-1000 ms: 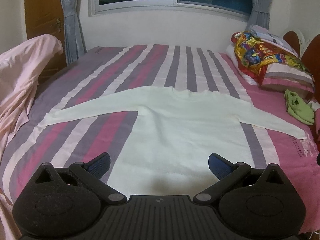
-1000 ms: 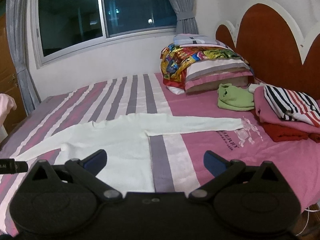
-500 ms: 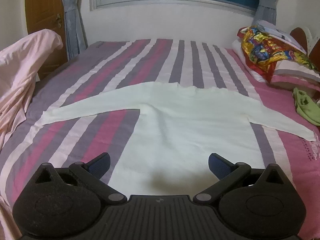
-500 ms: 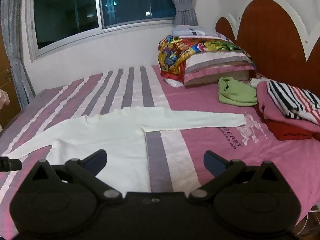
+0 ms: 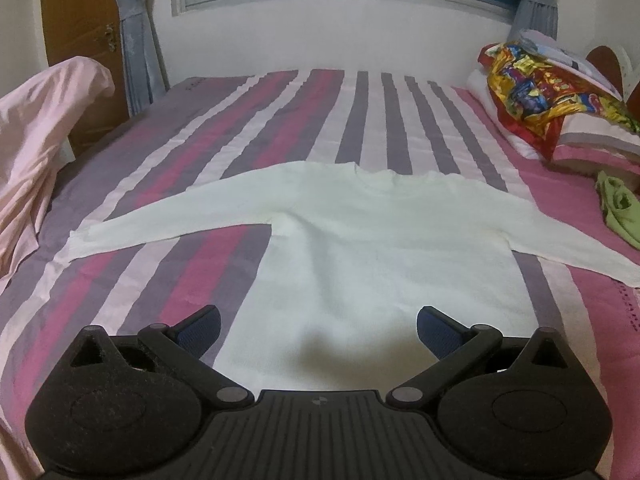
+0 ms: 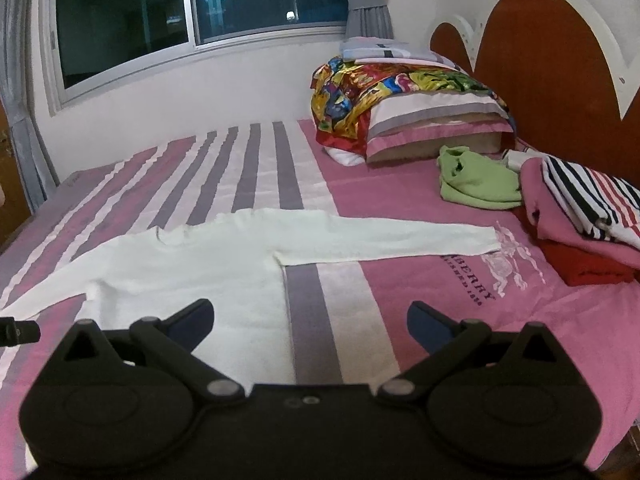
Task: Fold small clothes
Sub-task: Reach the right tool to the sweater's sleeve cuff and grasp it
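A white long-sleeved top (image 5: pixel 360 240) lies flat on the striped bed, both sleeves spread out sideways and its neck toward the window. My left gripper (image 5: pixel 318 326) hovers open over the top's lower hem, its blue pads wide apart and empty. In the right wrist view the same top (image 6: pixel 192 268) lies ahead to the left, its right sleeve (image 6: pixel 400 240) reaching across the pink part of the sheet. My right gripper (image 6: pixel 310 318) is open above the bed beside the top's right edge, holding nothing.
Stacked pillows (image 6: pixel 416 108) and a green garment (image 6: pixel 476 184) lie near the red headboard (image 6: pixel 560 80). Folded pink, striped and red clothes (image 6: pixel 584 216) pile at the right. A pale pink cloth (image 5: pixel 44 136) drapes at the left bed edge. A window (image 6: pixel 192 12) is behind.
Both grippers have moved down and forward toward the bed, so the white top looks larger and closer. Both stay open, and the top has not moved.
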### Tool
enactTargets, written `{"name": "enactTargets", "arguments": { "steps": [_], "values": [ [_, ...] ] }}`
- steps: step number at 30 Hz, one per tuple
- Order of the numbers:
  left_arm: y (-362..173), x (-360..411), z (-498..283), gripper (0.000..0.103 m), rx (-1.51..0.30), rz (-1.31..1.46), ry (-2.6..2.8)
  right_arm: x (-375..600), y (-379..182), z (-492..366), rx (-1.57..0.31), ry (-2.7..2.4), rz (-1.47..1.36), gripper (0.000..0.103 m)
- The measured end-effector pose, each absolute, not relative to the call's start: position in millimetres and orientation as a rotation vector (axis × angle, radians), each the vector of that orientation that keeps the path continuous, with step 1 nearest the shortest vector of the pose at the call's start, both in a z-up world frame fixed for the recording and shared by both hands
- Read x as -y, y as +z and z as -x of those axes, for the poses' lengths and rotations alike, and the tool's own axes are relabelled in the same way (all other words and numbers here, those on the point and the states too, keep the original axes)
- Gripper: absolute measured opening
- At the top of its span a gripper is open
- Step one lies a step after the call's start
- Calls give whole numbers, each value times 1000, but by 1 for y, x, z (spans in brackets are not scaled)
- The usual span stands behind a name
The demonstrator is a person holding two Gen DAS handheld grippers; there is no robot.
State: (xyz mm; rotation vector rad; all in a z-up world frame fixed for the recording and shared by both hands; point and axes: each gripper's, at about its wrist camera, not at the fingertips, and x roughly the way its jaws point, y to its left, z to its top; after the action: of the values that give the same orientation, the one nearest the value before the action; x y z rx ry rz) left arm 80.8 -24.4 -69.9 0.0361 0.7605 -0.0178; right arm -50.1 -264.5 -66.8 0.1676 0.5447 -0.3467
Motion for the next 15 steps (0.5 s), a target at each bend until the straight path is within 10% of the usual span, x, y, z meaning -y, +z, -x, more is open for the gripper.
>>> {"name": "enactTargets", "arguments": {
  "steps": [15],
  "values": [
    [-93, 54, -138, 103, -811, -77, -13, 302, -81, 2, -558, -376, -203, 99]
  ]
}}
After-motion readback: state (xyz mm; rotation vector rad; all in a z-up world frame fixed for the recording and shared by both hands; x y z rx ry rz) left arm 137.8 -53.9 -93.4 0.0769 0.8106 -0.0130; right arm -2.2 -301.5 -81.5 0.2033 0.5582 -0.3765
